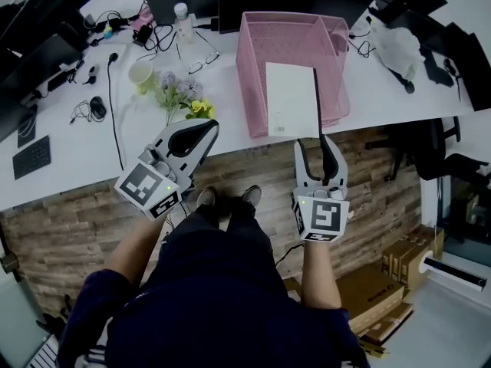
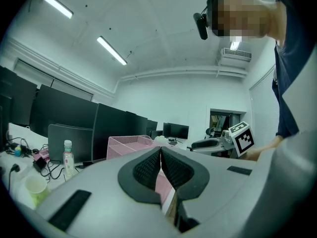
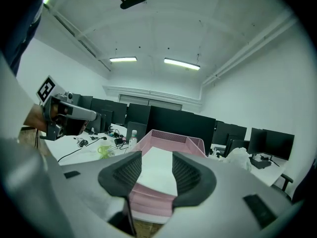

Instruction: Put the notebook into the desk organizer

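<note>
A white notebook (image 1: 290, 98) with a dark spine lies in the pink mesh desk organizer (image 1: 253, 60) on the white desk, its near end sticking out over the front rim. My right gripper (image 1: 314, 146) sits just in front of that near end, jaws apart; in the right gripper view the notebook (image 3: 157, 175) shows beyond the open gap, and the pads do not touch it. My left gripper (image 1: 201, 129) hovers at the desk's front edge, left of the organizer. Its pads (image 2: 148, 170) are pressed together with nothing between them.
Left of the organizer on the desk are a bunch of flowers (image 1: 180, 94), a paper cup (image 1: 140, 73), a bottle (image 1: 182, 20), glasses (image 1: 201, 61), cables, a mouse (image 1: 97, 107) and a keyboard (image 1: 31, 156). Dark monitors line the back. A chair (image 1: 430, 156) stands at the right.
</note>
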Action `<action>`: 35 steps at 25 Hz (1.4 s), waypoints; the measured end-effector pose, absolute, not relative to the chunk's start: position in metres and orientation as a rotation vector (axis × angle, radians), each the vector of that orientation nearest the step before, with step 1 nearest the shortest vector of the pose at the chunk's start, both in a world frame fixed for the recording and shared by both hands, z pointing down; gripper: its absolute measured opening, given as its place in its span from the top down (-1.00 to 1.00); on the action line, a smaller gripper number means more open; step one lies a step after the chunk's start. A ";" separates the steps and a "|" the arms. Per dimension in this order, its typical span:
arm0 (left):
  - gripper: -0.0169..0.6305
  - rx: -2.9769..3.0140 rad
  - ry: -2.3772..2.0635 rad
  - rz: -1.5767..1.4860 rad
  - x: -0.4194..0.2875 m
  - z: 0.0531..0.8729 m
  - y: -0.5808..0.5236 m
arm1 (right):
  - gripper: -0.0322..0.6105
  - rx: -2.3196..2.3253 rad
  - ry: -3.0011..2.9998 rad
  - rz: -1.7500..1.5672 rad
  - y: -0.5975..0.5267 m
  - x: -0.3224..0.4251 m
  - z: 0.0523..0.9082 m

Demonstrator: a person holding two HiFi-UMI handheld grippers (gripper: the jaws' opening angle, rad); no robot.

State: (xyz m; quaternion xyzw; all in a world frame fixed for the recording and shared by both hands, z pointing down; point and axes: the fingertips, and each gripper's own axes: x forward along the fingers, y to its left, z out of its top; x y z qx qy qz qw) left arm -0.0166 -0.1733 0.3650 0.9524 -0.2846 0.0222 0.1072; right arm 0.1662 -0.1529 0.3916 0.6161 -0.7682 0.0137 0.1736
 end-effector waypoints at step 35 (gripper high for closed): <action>0.86 2.854 -0.787 0.062 0.001 0.351 -0.198 | 0.89 1.797 -2.384 0.063 -0.161 0.150 0.345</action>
